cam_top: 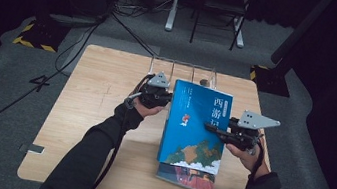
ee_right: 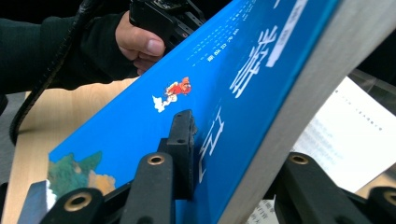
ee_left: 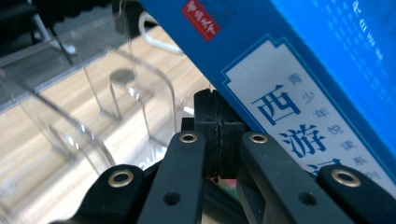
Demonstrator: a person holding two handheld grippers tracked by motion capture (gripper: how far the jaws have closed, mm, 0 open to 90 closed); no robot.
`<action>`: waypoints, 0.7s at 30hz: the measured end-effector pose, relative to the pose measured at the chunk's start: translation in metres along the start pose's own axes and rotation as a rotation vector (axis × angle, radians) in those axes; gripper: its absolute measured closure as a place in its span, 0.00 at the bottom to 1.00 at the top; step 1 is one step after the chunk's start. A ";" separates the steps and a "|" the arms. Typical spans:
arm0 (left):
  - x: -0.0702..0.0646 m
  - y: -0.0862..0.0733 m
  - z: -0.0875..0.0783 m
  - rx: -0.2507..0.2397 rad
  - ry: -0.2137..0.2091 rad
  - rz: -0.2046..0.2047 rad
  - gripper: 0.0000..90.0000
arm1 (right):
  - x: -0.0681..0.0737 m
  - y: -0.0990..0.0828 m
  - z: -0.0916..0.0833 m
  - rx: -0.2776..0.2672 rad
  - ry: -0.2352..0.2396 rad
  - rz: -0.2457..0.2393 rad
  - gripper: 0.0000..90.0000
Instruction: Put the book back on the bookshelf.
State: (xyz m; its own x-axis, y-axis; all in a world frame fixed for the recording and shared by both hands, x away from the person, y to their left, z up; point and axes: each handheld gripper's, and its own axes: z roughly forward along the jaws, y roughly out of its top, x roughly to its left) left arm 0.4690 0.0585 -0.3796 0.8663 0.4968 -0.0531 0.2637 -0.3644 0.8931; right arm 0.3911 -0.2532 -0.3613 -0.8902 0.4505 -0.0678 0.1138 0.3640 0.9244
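Note:
A blue book (cam_top: 194, 128) with a white title label is held tilted above the wooden table (cam_top: 93, 113). My right gripper (cam_top: 209, 127) is shut on its right edge; in the right gripper view one jaw lies on the front cover (ee_right: 187, 84), the other under the back, and my right gripper (ee_right: 233, 149) straddles the page edge. My left gripper (cam_top: 168, 96) sits at the book's left side. In the left gripper view its pads (ee_left: 208, 135) meet with nothing between them, right beside the book's spine (ee_left: 303, 70).
A second book (cam_top: 187, 177) with a red-toned cover lies flat under the blue one near the table's front edge. A clear acrylic stand (cam_top: 183, 69) rises at the back, close to my left gripper (ee_left: 130, 93). A white printed page (ee_right: 345, 135) shows below the blue book.

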 end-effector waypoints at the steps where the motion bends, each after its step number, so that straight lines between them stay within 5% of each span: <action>1: -0.001 0.004 -0.002 -0.003 0.005 0.011 1.00 | 0.000 0.001 -0.002 -0.007 -0.007 -0.011 0.76; 12: -0.011 0.021 -0.013 -0.033 0.001 0.017 1.00 | 0.002 0.014 -0.009 -0.014 -0.022 -0.052 0.80; 21: -0.013 0.039 -0.024 -0.063 0.016 0.043 1.00 | 0.007 0.018 -0.010 -0.074 -0.103 -0.107 0.84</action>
State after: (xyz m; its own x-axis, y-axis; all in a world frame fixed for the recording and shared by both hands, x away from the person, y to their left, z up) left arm 0.4578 0.0563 -0.3336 0.8690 0.4947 -0.0070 0.1985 -0.3355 0.9209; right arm 0.3822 -0.2516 -0.3409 -0.8453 0.4947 -0.2020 -0.0155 0.3552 0.9346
